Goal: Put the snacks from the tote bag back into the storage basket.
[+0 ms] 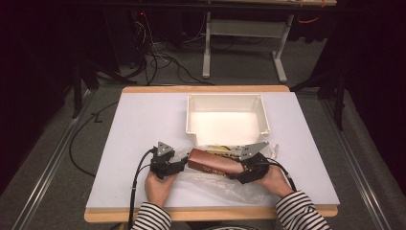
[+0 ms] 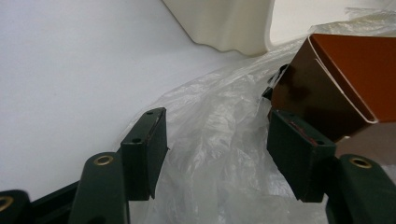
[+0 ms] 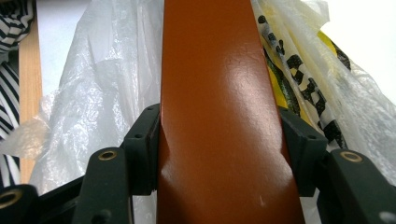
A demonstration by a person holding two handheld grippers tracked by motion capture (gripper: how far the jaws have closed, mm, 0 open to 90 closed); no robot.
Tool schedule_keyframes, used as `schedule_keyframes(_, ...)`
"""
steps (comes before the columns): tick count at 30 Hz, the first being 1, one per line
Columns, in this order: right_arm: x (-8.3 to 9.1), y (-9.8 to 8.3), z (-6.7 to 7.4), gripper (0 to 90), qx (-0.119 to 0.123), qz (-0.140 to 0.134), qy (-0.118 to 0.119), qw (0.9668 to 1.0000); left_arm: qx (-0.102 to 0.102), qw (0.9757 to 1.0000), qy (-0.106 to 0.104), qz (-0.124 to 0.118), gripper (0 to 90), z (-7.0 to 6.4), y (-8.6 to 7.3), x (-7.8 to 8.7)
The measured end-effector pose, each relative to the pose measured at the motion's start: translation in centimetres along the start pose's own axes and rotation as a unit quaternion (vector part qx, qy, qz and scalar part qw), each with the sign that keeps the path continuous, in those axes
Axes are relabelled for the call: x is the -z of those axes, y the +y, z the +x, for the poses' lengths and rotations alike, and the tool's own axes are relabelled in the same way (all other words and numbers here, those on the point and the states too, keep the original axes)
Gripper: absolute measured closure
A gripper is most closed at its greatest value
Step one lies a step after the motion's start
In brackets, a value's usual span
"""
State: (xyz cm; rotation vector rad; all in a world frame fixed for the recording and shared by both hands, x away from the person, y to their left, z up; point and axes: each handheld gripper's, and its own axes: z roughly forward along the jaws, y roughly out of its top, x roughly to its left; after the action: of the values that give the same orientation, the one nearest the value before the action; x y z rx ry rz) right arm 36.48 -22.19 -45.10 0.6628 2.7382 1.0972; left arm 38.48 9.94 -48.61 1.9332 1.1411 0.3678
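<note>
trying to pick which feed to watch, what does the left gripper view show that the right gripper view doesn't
Left gripper view alone: the cream bin's corner, open white table, and the left gripper open over crumpled plastic, one finger near the box's end.

Right gripper view alone: the right gripper shut on the brown box, a yellow and black printed bag, a striped sleeve and the table's wooden edge.

Both: the brown box and the clear plastic bag.

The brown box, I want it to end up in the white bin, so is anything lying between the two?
Hardly anything. The brown box, clamped by the right gripper, lies just short of the white bin. Only crumpled clear plastic bag and the bin's near wall lie between; the bin's inside looks bare. The left gripper sits open at the box's other end.
</note>
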Motion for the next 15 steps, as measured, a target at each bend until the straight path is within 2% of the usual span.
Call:
schedule_keyframes(6,0.7,0.3,0.6,42.6,-0.003,-0.015,-0.007,0.9999,0.001,1.0000,-0.004,-0.004,38.9,0.0,0.0,0.1)
schedule_keyframes(9,1.5,0.5,0.6,42.7,-0.014,-0.019,-0.009,0.9997,0.002,1.0000,-0.006,-0.004,39.1,0.1,0.0,0.1)
schedule_keyframes(15,2.9,1.2,0.5,42.8,-0.029,-0.054,-0.014,0.9980,-0.001,1.0000,-0.006,-0.005,38.7,0.0,0.0,0.1)
